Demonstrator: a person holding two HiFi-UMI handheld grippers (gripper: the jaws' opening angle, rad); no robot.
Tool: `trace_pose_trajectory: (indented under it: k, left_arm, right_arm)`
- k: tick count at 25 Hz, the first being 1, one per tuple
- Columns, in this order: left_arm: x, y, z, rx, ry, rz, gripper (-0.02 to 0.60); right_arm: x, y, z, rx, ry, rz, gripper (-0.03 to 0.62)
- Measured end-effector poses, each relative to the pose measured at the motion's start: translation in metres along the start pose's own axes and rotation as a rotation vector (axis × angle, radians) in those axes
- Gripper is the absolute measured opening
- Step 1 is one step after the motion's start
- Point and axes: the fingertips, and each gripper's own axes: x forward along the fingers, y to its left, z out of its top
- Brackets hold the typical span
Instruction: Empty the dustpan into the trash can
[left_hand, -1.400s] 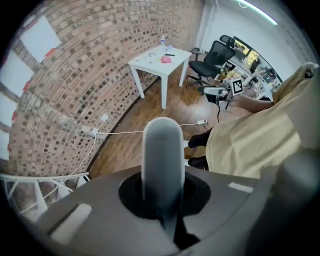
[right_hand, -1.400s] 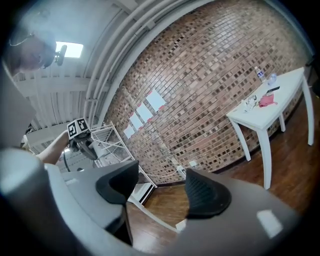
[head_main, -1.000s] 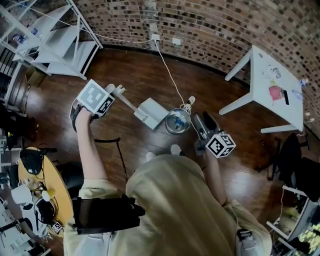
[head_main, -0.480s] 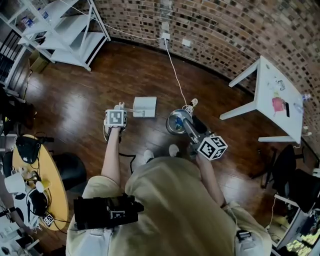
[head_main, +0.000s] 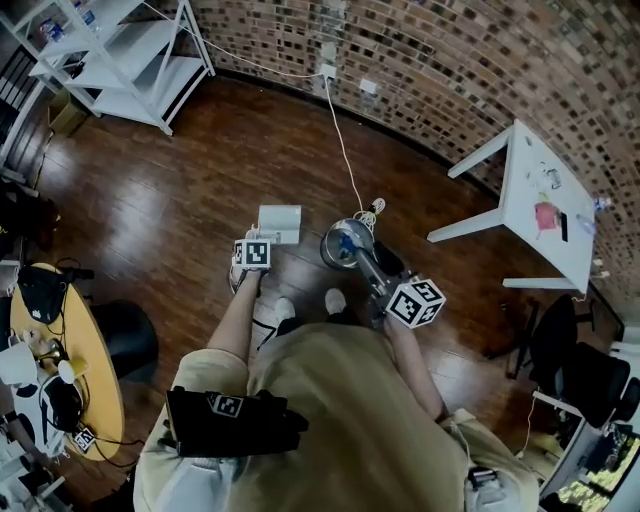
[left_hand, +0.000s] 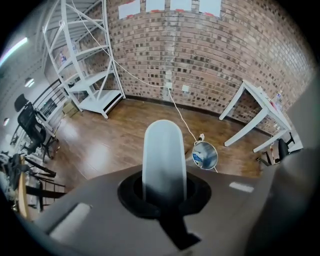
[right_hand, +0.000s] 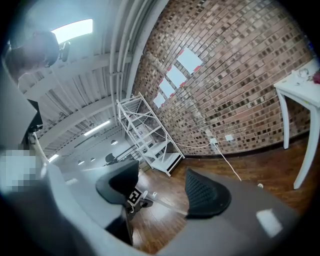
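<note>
**A:** Where is the pan (head_main: 279, 223) right now?

**B:** Down low, it looks like it's by the floor (head_main: 180, 220). The left gripper (head_main: 256, 238) has it by the handle. Its fingers (left_hand: 131, 194) are squeezed tight on that handle, one on each side.

**A:** Which way does it stick out?

**B:** Straight ahead of those fingers, with its long way pointing at the wall (head_main: 450, 60). The scoop part is at the far end.

**A:** And the can (head_main: 343, 243)?

**B:** Off to the right of the left fingers and a little ahead. It sits just beside the pan, not under it.

**A:** What about the other hand?

**B:** The right gripper (head_main: 362, 258) pokes in from the can's other side. Its fingers (right_hand: 206, 194) are spread and nothing is between them. Their tips are right at the can's near edge. I can't tell if they touch it.

**A:** Which hand is closer to the can?

**B:** The right one. But the left one holds the pan.

**A:** Is there dirt in the pan?

**B:** It's too small to see. There's something blue in the can. If the pan is full, I think the left hand must lift it, swing it right over the can and tip the far end down.
</note>
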Motion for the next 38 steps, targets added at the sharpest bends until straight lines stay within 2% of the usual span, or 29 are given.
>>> trace_pose_trajectory:
  k: [2,3,4,5,7,10,17,22,25,30,32,34,36,38]
  left_arm:
    - [-0.002,-0.005,0.001,0.011,-0.031,-0.019,0.011]
    - [-0.003,-0.008,0.003,0.003,-0.051,-0.034,0.063]
    - [-0.005,-0.010,0.002,-0.019,-0.058,-0.053,0.165]
    - [-0.009,-0.014,-0.001,-0.047,-0.054,-0.075,0.223]
    - [-0.023,-0.018,-0.001,-0.062,-0.077,-0.087,0.224]
    - [-0.052,-0.013,0.013,-0.003,-0.168,-0.064,0.267]
    - [-0.172,-0.007,0.073,0.003,-0.496,-0.064,0.325]
    - [-0.244,-0.007,0.106,-0.015,-0.699,-0.062,0.373]
    - [-0.278,-0.013,0.118,0.043,-0.796,-0.043,0.432]
    - [-0.316,-0.031,0.132,0.163,-0.926,-0.062,0.437]
    - [-0.312,-0.038,0.130,0.186,-0.918,-0.109,0.443]
    - [-0.300,-0.054,0.123,0.183,-0.870,-0.236,0.561]
    - [-0.298,-0.072,0.119,0.196,-0.867,-0.338,0.571]
    - [-0.302,-0.087,0.118,0.247,-0.923,-0.369,0.569]
  right_arm:
    - [-0.002,-0.002,-0.001,0.001,0.001,0.000,0.279]
    - [-0.002,-0.003,-0.001,0.004,0.001,0.000,0.279]
    - [-0.002,-0.004,-0.001,0.006,0.001,0.002,0.279]
    - [-0.002,-0.005,-0.001,0.008,0.000,0.004,0.279]
    - [-0.002,-0.005,0.001,0.005,-0.006,0.010,0.279]
    - [0.003,-0.001,0.007,-0.007,-0.015,0.029,0.279]
    - [0.016,0.015,0.025,-0.063,-0.041,0.090,0.279]
    - [0.026,0.036,0.042,-0.121,-0.062,0.128,0.279]
    - [0.026,0.054,0.052,-0.180,-0.089,0.138,0.281]
    - [0.013,0.088,0.068,-0.283,-0.150,0.109,0.282]
    - [0.001,0.097,0.067,-0.307,-0.173,0.074,0.285]
    - [-0.011,0.103,0.059,-0.322,-0.182,0.030,0.290]
    - [-0.024,0.105,0.049,-0.330,-0.187,-0.016,0.299]
    - [-0.040,0.106,0.038,-0.333,-0.188,-0.050,0.320]
